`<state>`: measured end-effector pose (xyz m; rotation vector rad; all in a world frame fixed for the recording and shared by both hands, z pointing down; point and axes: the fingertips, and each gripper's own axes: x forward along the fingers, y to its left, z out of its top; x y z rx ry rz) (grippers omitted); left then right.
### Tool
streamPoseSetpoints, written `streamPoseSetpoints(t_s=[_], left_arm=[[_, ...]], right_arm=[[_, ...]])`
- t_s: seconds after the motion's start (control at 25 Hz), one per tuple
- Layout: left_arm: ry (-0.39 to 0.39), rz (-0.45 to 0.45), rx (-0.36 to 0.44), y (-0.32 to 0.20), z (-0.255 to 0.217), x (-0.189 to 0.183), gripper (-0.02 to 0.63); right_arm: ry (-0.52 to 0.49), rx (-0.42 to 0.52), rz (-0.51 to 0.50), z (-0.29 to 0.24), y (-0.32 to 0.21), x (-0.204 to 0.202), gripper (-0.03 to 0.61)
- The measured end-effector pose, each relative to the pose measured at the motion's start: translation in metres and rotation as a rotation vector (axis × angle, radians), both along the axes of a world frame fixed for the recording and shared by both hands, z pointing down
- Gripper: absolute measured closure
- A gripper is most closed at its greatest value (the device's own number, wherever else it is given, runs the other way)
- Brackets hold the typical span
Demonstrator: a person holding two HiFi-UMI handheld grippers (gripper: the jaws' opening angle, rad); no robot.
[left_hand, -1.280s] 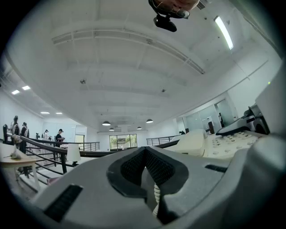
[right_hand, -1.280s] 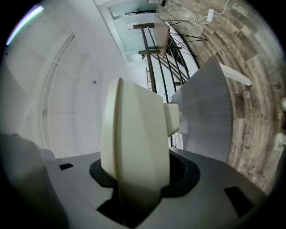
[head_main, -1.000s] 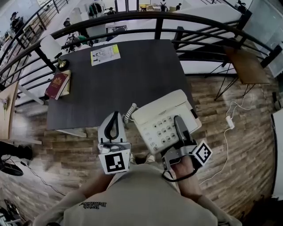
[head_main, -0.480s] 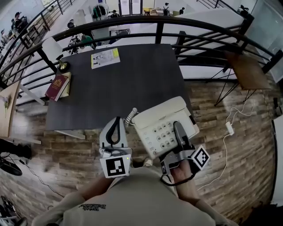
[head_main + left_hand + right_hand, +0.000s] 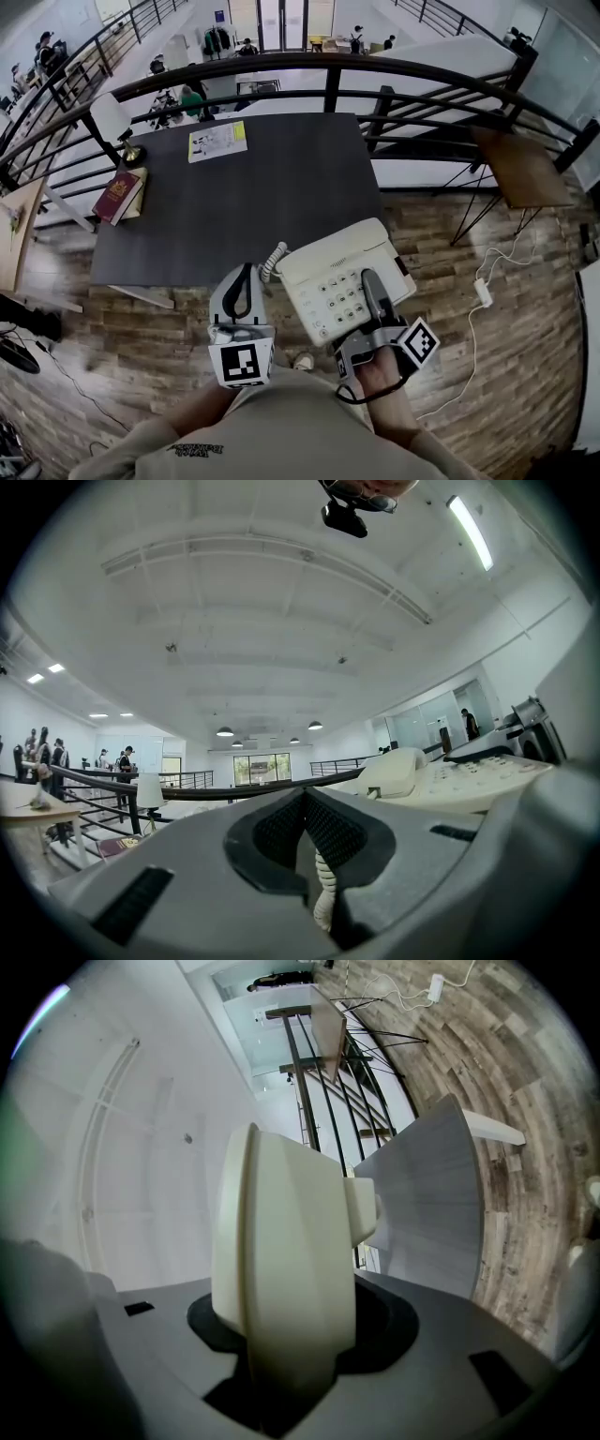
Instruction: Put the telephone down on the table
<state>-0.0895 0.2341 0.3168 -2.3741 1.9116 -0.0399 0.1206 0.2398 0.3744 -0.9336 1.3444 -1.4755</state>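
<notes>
A cream push-button telephone point(image 5: 333, 267) hangs in the air at the near right corner of the dark table point(image 5: 281, 187). My right gripper point(image 5: 373, 292) is shut on its right edge, and the right gripper view shows the cream body point(image 5: 281, 1241) wedged between the jaws. My left gripper point(image 5: 246, 281) is to the telephone's left, level with it. Its jaws meet at the tips, with the coiled cord point(image 5: 324, 897) caught in the hollow between them. The cord point(image 5: 272, 260) runs from the telephone's left side. The handset point(image 5: 398, 771) rests on the telephone.
A red book point(image 5: 117, 195), a small brass object point(image 5: 131, 150) and a printed leaflet point(image 5: 217, 141) lie along the table's left and far side. A black railing point(image 5: 328, 70) curves behind it. A wooden side table point(image 5: 520, 164) and a power strip point(image 5: 484, 291) are at the right.
Both grippers have carried the telephone a little closer to the table. The table now shows lower and nearer in the head view. The grips look unchanged.
</notes>
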Motion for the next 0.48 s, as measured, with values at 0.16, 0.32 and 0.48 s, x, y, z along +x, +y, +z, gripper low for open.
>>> streamPoseSetpoints(t_s=[0.16,0.32,0.48], left_arm=[[-0.015,0.005,-0.016,-0.006,0.003,0.009,0.609],[-0.002,0.012,-0.003,-0.022,-0.001,0.014,0.609],[0.003,0.025,-0.015,-0.048,0.005,0.02,0.609]], right_arm=[[0.006,0.003,0.01,0.001,-0.013,0.014,0.367],[-0.002,0.006,0.027,0.001,-0.032,0.024,0.367],[0.001,0.002,0.04,0.004,-0.058,0.03,0.367]])
